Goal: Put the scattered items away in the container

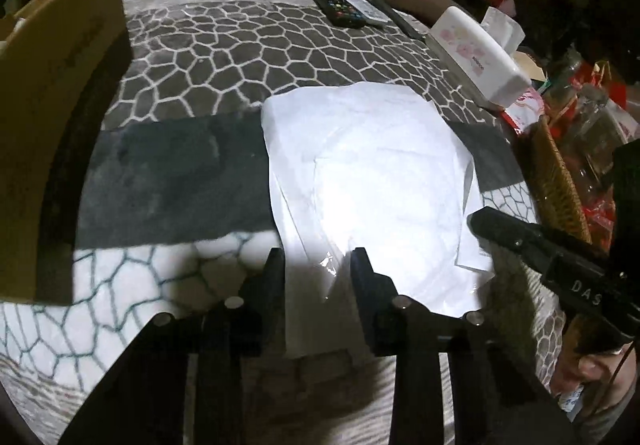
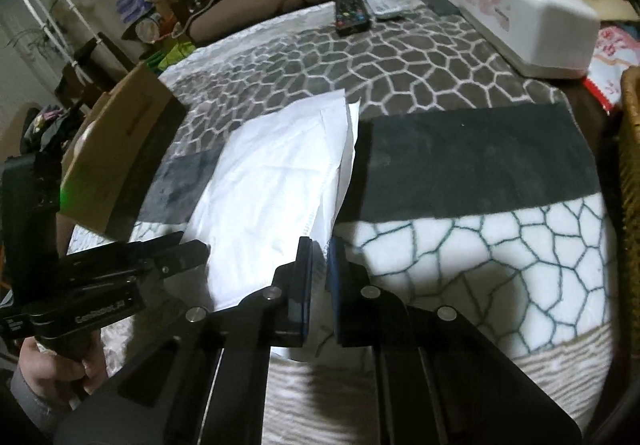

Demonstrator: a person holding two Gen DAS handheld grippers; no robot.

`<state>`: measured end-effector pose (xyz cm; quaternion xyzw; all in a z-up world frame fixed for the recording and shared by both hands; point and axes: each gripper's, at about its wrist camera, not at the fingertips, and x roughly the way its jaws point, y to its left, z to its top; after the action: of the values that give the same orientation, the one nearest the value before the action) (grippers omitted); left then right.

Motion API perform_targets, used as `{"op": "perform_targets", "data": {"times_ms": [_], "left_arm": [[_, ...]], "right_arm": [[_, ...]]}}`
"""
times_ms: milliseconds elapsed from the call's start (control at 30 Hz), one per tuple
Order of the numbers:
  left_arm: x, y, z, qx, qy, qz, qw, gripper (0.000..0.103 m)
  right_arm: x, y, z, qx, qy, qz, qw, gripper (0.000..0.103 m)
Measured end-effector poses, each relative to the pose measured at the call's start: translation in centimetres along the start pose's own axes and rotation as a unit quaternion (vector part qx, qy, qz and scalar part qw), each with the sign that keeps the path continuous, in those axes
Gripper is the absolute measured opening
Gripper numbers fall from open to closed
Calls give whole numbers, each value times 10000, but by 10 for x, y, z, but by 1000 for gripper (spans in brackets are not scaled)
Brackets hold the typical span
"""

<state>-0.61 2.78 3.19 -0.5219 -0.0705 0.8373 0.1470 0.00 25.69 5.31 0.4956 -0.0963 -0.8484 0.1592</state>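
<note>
Right gripper (image 2: 319, 245): fingers nearly closed, pinching the near right edge of the white packet (image 2: 276, 181). Left gripper (image 1: 316, 257): fingers partly open, astride the packet's near edge; whether the pads press it cannot be told. The packet lies flat on the patterned blanket (image 1: 224, 45) covering the worktop. Left of the fingers, one cardboard box (image 1: 52, 85). Beyond, one black remote (image 1: 334, 5) and one white tissue box (image 1: 476, 53), its print unreadable. The left gripper's body reads "GenRobot.AI"; the right gripper's reads "DAS".
</note>
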Motion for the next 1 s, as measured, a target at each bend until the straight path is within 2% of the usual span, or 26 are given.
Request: {"op": "perform_targets", "data": {"times_ms": [133, 233, 300, 367, 533, 633, 733, 833, 900, 967, 1000], "left_arm": [[-20, 4, -3, 74, -59, 11, 10000, 34], [-39, 4, -8, 123, -193, -79, 9997, 43], [-56, 6, -11, 46, -319, -240, 9992, 45], [-74, 7, -18, -17, -441, -397, 9982, 45], [-113, 21, -36, -59, -666, -340, 9972, 46], [-130, 42, -49, -245, -709, -273, 9968, 54], [-134, 66, -62, -389, -612, -89, 9973, 56], [-126, 79, -70, -462, -458, 47, 9979, 57], [-118, 83, -74, -507, -359, 82, 9980, 60], [-106, 85, -77, -587, -240, 48, 9980, 63], [-103, 85, -80, -606, -204, 34, 9979, 63]], "right_arm": [[-15, 11, 4, -89, -95, 25, 9999, 7], [-29, 22, 9, -213, -178, 69, 9996, 7], [-38, 33, 10, -365, -212, 83, 9991, 6], [-45, 50, 11, -552, -220, 158, 9981, 6], [-49, 101, 4, -978, -197, 436, 9941, 6], [-41, 137, -9, -1232, -92, 780, 9893, 7], [-30, 163, -23, -1369, 104, 1004, 9854, 13], [-27, 171, -33, -1360, 185, 974, 9857, 19], [-32, 161, -36, -1201, 155, 864, 9889, 26], [-37, 144, -37, -997, 118, 690, 9926, 37], [-40, 131, -38, -861, 99, 616, 9943, 39]]}}
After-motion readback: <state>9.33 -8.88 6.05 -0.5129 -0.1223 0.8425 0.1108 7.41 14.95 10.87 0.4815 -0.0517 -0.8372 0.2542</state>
